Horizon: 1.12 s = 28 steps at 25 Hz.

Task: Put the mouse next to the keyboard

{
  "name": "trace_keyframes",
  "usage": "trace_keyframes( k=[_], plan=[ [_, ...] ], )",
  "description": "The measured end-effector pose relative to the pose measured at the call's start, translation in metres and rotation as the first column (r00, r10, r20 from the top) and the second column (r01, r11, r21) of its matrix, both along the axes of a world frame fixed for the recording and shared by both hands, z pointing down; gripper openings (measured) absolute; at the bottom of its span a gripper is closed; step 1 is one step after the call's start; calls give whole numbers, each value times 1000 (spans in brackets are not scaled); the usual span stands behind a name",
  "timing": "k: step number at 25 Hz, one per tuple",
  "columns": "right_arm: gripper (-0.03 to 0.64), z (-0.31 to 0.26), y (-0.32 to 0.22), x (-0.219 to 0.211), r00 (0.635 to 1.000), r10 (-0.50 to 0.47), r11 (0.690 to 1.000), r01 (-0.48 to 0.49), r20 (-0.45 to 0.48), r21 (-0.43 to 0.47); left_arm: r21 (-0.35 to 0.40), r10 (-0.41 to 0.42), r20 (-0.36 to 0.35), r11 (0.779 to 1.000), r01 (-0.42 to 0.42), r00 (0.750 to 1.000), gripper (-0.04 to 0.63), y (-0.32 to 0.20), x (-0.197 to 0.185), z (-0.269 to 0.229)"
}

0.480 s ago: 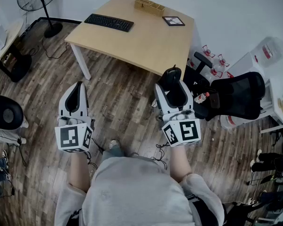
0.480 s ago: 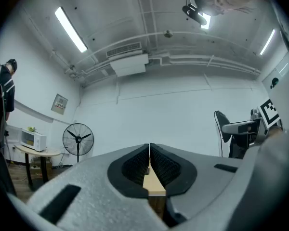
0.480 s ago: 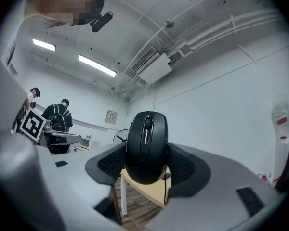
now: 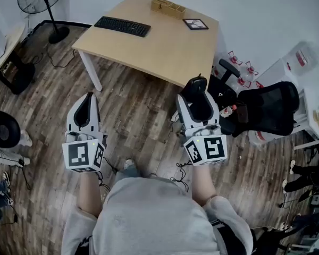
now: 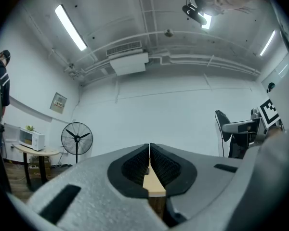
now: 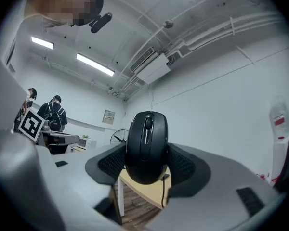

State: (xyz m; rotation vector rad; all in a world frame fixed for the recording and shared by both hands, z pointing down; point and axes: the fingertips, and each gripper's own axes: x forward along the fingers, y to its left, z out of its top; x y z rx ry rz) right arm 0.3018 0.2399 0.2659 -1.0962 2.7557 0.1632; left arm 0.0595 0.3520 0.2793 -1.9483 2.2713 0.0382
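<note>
A black wired mouse stands clamped between the ribbed pads of my right gripper, which is shut on it; its cable hangs down below the jaws. In the head view the mouse sits at the tip of that gripper, just off the near right corner of the wooden table. The black keyboard lies at the table's far left. My left gripper hangs over the floor left of the table, its jaws shut with nothing between them.
A wooden organiser and a small dark framed card lie at the table's back. A black office chair and bottles crowd the right side. A standing fan stands at the back left. Plank floor lies between me and the table.
My right gripper with the mouse has edged slightly right and forward. The left gripper holds still. A person's leg at the left edge has shifted.
</note>
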Motion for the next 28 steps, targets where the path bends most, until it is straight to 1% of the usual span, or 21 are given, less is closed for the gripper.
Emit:
trace_keyframes(
  k=[4,9,16,20,28],
  plan=[
    [250,2,-6,-10,1000,3,1000,-3,5,-3,-1,8,-1,1000,-8,1000,14,-8,-11,2],
    [250,1,-18,-28,999,1,1000,-1,44,-11,6,20,0,1000,-20,1000,14,-23,-32,1],
    [250,5,-37,-60,998,52,999,-52,38,4,34,27,7,999,-27,1000,14,-42,-73,-1],
    [250,3,-45,-77,997,52,999,-52,58,-2,41,40,10,998,-40,999,14,-51,-91,-2],
    [250,5,-68,-107,997,45,999,-45,55,-4,42,47,-12,998,-47,999,14,-74,-119,5]
  ],
)
